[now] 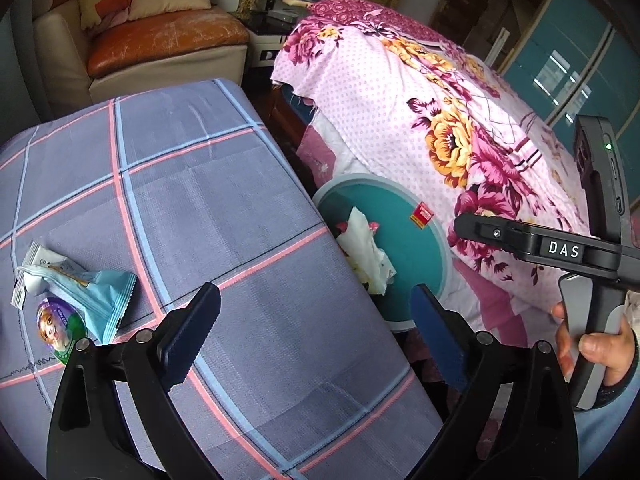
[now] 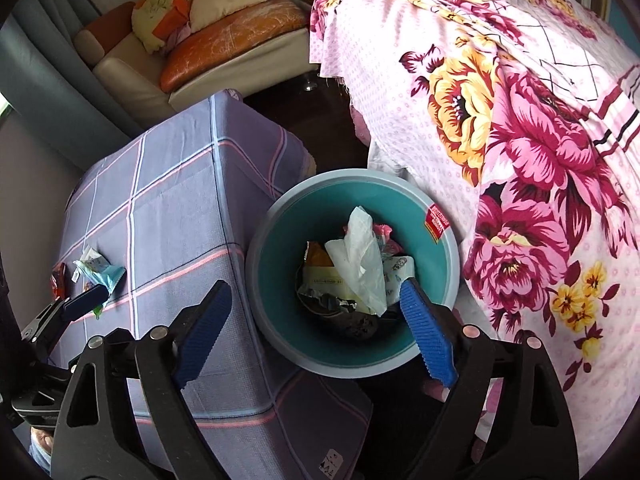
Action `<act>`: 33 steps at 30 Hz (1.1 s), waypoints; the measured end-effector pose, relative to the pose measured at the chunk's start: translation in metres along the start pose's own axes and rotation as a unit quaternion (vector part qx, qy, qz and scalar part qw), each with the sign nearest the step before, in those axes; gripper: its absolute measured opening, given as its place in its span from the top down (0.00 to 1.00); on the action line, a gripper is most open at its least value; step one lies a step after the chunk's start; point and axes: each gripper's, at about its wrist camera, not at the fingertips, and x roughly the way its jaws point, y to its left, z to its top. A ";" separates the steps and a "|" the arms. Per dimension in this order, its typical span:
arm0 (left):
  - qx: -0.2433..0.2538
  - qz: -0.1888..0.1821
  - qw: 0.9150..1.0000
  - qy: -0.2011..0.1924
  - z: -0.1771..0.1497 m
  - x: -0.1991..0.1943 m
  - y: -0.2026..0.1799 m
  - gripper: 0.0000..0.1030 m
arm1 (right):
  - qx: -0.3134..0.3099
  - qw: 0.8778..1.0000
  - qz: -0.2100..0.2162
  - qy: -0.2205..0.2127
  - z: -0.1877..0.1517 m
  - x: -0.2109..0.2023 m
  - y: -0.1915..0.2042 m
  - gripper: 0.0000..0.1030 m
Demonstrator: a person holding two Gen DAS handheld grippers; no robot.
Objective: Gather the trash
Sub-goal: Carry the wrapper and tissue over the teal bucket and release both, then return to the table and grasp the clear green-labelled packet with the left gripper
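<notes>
A teal bin [image 2: 280, 256] stands on the floor between the checked table and the bed, holding a white tissue [image 2: 360, 252] and several wrappers. It also shows in the left wrist view [image 1: 404, 240]. On the table lie a light blue wrapper [image 1: 96, 292], a round foil lid with a face [image 1: 56, 328] and a white wrapper [image 1: 34, 258]. My left gripper [image 1: 316, 328] is open and empty above the table's right edge, right of the wrappers. My right gripper [image 2: 316, 320] is open and empty just above the bin's rim.
The table wears a grey-blue checked cloth [image 1: 192, 184]. A bed with a pink floral cover [image 2: 520, 128] stands right of the bin. A sofa with orange cushions [image 1: 160, 40] is at the back. The right gripper's handle and hand [image 1: 592, 320] sit at the right.
</notes>
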 end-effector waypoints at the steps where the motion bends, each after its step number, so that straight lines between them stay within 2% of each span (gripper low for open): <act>1: -0.003 0.000 1.000 0.000 -0.002 -0.002 0.002 0.07 | 0.000 1.000 0.000 0.003 -0.001 0.000 0.002 0.20; 9: -0.013 0.003 1.000 -0.012 -0.018 -0.029 0.015 0.06 | -0.017 1.000 -0.003 0.014 -0.020 -0.012 0.029 0.19; 16: -0.017 0.015 0.999 -0.024 -0.041 -0.062 0.032 0.06 | -0.032 0.999 0.012 0.020 -0.042 -0.024 0.063 0.19; 27: -0.059 0.055 0.996 -0.039 -0.092 -0.112 0.090 0.06 | -0.081 0.995 0.042 0.039 -0.080 -0.029 0.128 0.19; 33: -0.083 0.074 0.994 -0.016 -0.126 -0.117 0.119 0.06 | -0.097 0.992 0.055 0.053 -0.094 -0.023 0.156 0.18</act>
